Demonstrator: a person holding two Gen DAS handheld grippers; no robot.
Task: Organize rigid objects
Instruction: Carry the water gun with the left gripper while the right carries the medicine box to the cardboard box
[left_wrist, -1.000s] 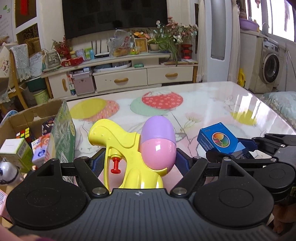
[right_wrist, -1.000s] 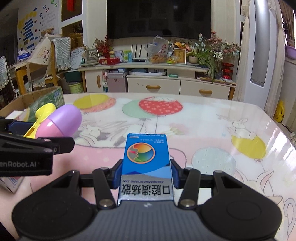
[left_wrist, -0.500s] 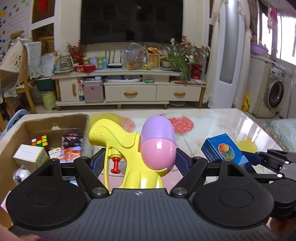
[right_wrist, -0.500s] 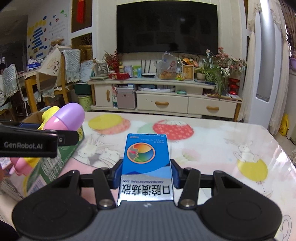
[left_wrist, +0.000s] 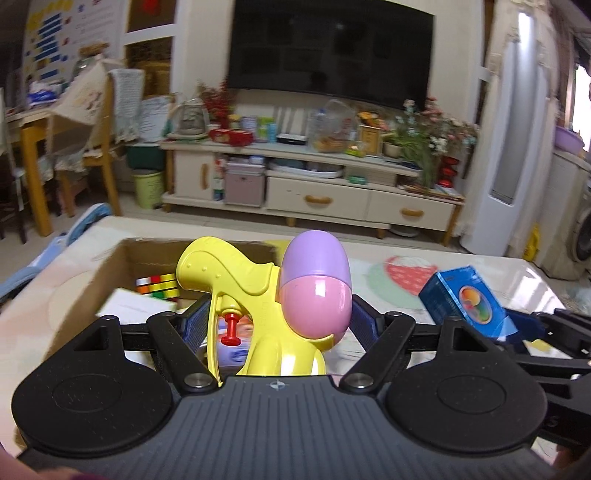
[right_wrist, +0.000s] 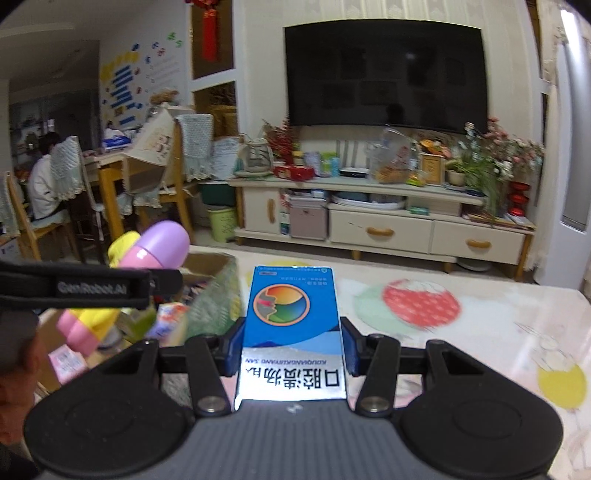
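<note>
My left gripper (left_wrist: 277, 321) is shut on a yellow toy water gun (left_wrist: 236, 280) with a pink and purple egg-shaped tank (left_wrist: 314, 291), held upright above an open cardboard box (left_wrist: 110, 266). The box holds a Rubik's cube (left_wrist: 157, 286) and small cartons. My right gripper (right_wrist: 291, 343) is shut on a flat blue medicine box (right_wrist: 291, 310) with a round colourful logo, above the table. In the left wrist view the blue medicine box (left_wrist: 465, 299) shows at the right. In the right wrist view the toy water gun (right_wrist: 147, 254) and the left gripper's finger (right_wrist: 85, 288) show at the left.
A table (right_wrist: 480, 325) with a balloon and rabbit patterned cover lies under both grippers. Beyond it stand a cream TV cabinet (left_wrist: 314, 184) full of clutter, a dark television (right_wrist: 384, 74) and wooden chairs (right_wrist: 110, 192). A person sits at a far desk (right_wrist: 44, 177).
Both grippers have risen and swung left with their loads. The cardboard box, at the far left before, now lies directly beneath the toy gun, and the view has tilted up toward the television.
</note>
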